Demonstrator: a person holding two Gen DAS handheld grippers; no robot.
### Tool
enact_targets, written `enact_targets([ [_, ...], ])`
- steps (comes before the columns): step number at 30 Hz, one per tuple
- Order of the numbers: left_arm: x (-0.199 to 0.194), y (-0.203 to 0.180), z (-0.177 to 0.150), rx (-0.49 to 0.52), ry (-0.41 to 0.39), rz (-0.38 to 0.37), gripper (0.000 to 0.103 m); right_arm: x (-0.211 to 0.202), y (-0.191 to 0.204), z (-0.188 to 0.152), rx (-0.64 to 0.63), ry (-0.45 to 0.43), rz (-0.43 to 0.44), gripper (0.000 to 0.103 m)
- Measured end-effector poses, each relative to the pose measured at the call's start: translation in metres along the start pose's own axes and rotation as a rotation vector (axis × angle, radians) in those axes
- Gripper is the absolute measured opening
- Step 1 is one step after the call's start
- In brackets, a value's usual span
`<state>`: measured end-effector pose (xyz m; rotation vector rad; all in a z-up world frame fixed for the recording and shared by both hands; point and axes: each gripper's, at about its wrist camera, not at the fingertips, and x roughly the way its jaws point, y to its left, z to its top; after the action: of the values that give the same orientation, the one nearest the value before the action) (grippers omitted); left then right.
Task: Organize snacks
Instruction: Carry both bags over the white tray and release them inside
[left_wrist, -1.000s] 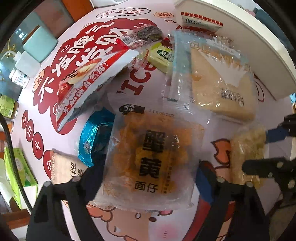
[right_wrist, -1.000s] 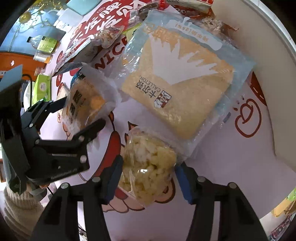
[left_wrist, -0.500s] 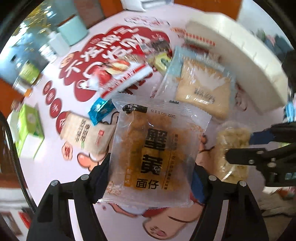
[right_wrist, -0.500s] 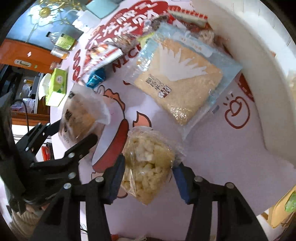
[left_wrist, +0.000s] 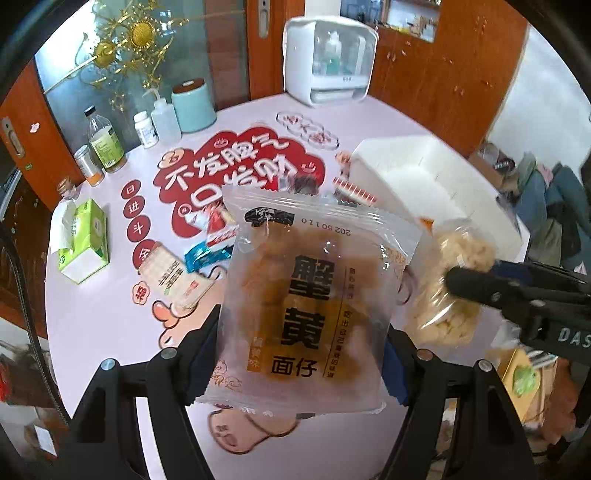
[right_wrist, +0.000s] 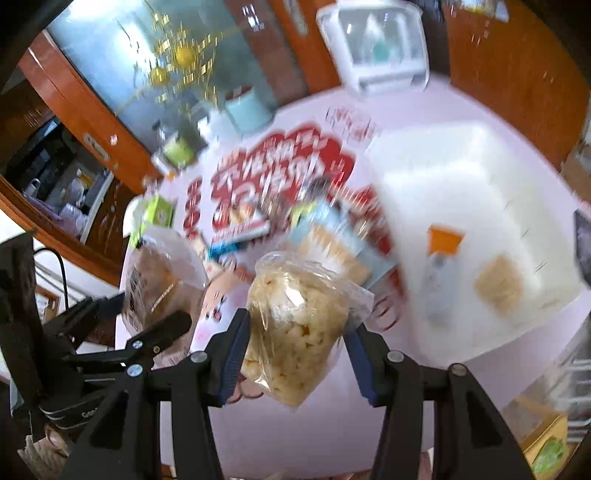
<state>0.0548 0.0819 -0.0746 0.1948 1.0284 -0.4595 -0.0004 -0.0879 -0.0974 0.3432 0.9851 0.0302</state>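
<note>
Well, I had the left gripper (left_wrist: 299, 363) clamped on the noodle pkt (left_wrist: 310, 306) and the right gripper (right_wrist: 295, 354) on the popcorn bag (right_wrist: 295, 325), both above the pink table (left_wrist: 110, 332).

Left gripper (left_wrist: 299, 354) clamped on packet, pitched steeply down. Right gripper (right_wrist: 295, 354) same, gripping bag, just right of left one.

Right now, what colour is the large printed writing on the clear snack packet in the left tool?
Black, on an orange-brown panel of the clear snack packet; the left wrist view shows it best.
</note>
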Motion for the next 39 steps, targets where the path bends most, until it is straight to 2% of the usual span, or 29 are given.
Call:
enact_targets([
  [4,-0.012,-0.033,0.014,-0.026,-0.056,0.015,0.073,-0.031,-0.027,0.013,-0.034,-0.090,-0.024,0.052],
  [8,-0.009,-0.078,0.033,-0.047,-0.095,0.028,0.073,-0.047,-0.064,0.028,-0.078,-0.111,-0.031,0.052],
  [17,0.029,-0.186,0.076,-0.063,-0.113,0.043,0.073,-0.066,-0.150,0.051,-0.134,-0.169,-0.093,0.052],
  [21,0.043,-0.214,0.089,-0.060,-0.097,0.054,0.073,-0.065,-0.175,0.058,-0.141,-0.173,-0.122,0.052],
  [29,0.065,-0.227,0.113,-0.084,-0.080,0.114,0.073,-0.051,-0.200,0.067,-0.183,-0.153,-0.148,0.052],
  [39,0.085,-0.224,0.130,-0.087,-0.045,0.184,0.077,-0.034,-0.205,0.076,-0.239,-0.119,-0.182,0.054],
])
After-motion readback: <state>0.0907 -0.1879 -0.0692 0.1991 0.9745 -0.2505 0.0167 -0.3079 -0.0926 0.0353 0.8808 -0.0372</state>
